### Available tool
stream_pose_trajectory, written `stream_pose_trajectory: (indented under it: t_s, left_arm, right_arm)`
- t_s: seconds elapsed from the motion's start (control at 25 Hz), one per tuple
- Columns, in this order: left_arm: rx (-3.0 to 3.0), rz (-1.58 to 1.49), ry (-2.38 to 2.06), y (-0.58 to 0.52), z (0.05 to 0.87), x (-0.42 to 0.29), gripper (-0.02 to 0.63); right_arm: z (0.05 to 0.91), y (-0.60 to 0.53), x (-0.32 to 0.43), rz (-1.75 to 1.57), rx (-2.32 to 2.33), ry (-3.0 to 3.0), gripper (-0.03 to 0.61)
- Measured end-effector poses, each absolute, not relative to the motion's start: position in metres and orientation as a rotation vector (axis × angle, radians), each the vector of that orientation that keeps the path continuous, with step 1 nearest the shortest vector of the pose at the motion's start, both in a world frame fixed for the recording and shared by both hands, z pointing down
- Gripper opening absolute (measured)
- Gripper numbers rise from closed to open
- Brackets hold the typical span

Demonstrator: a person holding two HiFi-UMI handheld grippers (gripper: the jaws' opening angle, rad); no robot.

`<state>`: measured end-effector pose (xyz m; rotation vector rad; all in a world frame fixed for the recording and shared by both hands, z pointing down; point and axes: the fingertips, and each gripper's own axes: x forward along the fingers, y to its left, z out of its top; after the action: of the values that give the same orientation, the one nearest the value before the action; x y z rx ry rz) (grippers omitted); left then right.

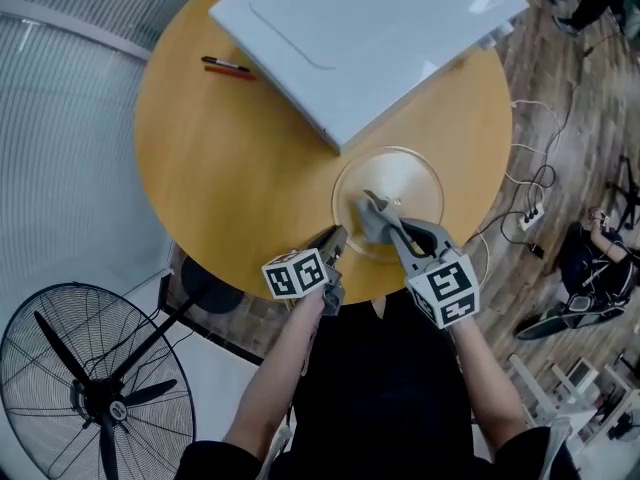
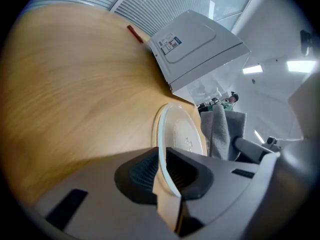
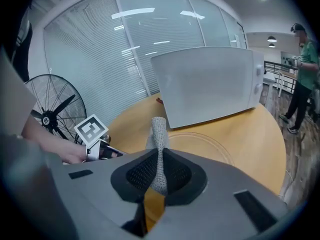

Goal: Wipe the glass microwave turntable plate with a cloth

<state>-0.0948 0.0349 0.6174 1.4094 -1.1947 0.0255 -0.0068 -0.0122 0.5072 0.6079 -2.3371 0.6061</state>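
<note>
1. The glass turntable plate (image 1: 405,180) lies on the round wooden worktop (image 1: 230,168), close to the edge nearest the person and just before a corner of the white microwave (image 1: 370,38).
2. The left tongs (image 1: 336,244) are clenched on the near-left rim of the plate; in the left gripper view the thin glass edge runs between the two dark pads.
3. The right tongs (image 1: 398,233) are grasping a grey cloth (image 1: 370,218). The cloth is pinched between the pads, and its free end sticks out past the tips, over the near part of the plate.
4. The microwave takes up the far edge of the worktop.
5. Two pens (image 1: 228,68), one of them red, lie near the far left edge.
6. A black standing fan (image 1: 95,388) is on the floor at the left.
</note>
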Motion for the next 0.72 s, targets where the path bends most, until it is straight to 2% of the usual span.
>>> stream_pose_trajectory:
  t_s: [0.72]
  left_arm:
    - [1.389,0.014,-1.208,0.036,0.619,-0.096,0.031]
  right_arm:
    - [0.601,0.013,-0.075,0.423,0.327,-2.252,0.035]
